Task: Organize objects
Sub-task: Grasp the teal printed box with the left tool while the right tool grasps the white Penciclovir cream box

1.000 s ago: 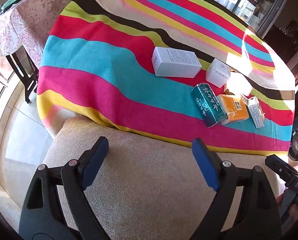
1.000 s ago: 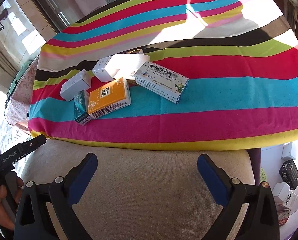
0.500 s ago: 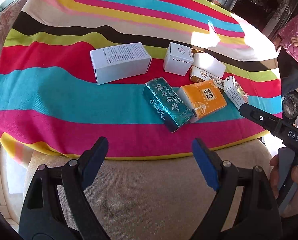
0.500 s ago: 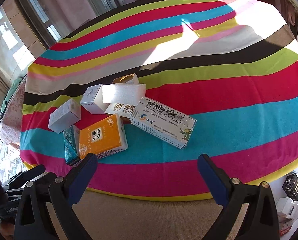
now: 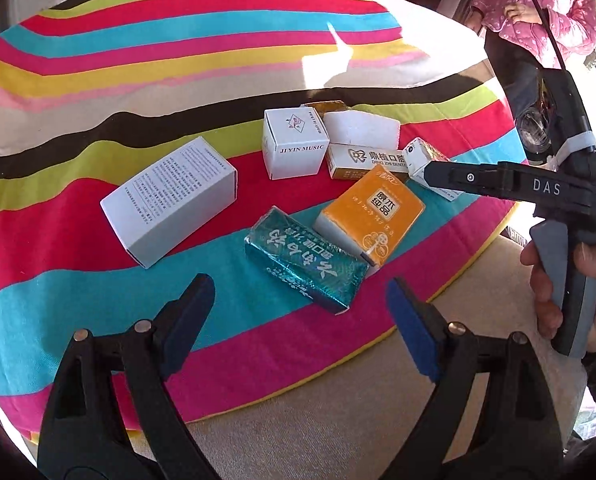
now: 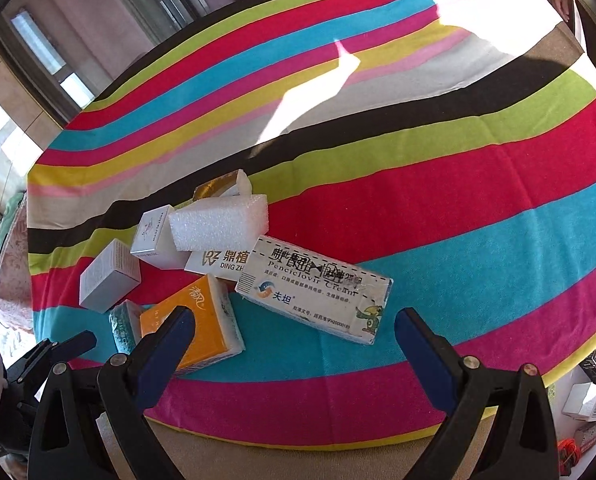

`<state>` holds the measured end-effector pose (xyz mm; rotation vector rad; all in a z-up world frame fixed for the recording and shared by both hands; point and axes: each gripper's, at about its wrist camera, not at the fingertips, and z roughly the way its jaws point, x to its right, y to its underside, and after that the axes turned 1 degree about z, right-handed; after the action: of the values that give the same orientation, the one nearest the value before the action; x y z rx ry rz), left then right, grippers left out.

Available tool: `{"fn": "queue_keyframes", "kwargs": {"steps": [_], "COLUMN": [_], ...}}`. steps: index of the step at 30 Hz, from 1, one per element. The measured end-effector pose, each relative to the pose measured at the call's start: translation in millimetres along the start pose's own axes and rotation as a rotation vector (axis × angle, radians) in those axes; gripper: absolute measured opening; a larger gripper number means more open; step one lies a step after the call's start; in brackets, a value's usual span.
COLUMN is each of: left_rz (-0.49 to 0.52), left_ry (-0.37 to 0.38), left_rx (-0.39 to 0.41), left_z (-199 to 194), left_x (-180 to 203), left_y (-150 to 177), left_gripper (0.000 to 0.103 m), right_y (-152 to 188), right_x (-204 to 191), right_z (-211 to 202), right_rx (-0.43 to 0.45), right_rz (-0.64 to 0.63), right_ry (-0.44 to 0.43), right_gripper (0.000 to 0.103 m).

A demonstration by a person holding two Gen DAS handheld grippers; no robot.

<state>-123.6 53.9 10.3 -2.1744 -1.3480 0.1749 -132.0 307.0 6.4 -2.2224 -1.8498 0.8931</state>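
Both sets of fingers are held spread and empty above the near edge of the striped cloth (image 6: 438,208): the left gripper (image 5: 298,320) has just been eased a touch wider with nothing between its fingers, hanging over the teal foil pack (image 5: 306,266), while the right gripper (image 6: 293,344) is poised before the Penciclovir cream box (image 6: 318,292). The boxes are clustered on the cloth, with the orange tissue pack (image 5: 372,216) touching the teal pack, the white "JI YIN MUSIC" box (image 5: 293,144) beside the foam block (image 6: 217,222), and the large white printed box (image 5: 169,200) set apart at the left of the left wrist view.
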Motion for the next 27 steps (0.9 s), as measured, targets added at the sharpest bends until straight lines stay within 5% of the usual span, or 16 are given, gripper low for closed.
{"fn": "queue_keyframes", "kwargs": {"steps": [8, 22, 27], "left_rz": [0.121, 0.191, 0.214], "left_ry": [0.044, 0.065, 0.077], "left_rx": [-0.030, -0.090, -0.101], "left_z": [9, 36, 38], "left_x": [-1, 8, 15], "left_y": [-9, -18, -16], "left_gripper": [0.093, 0.093, 0.080], "right_y": [-6, -14, -12], "right_x": [2, 0, -4], "right_z": [10, 19, 19], "right_rx": [-0.018, -0.020, -0.015], "right_rz": [0.044, 0.036, 0.016], "right_ry": [0.008, 0.051, 0.072], "right_gripper": [0.101, 0.101, 0.101]}}
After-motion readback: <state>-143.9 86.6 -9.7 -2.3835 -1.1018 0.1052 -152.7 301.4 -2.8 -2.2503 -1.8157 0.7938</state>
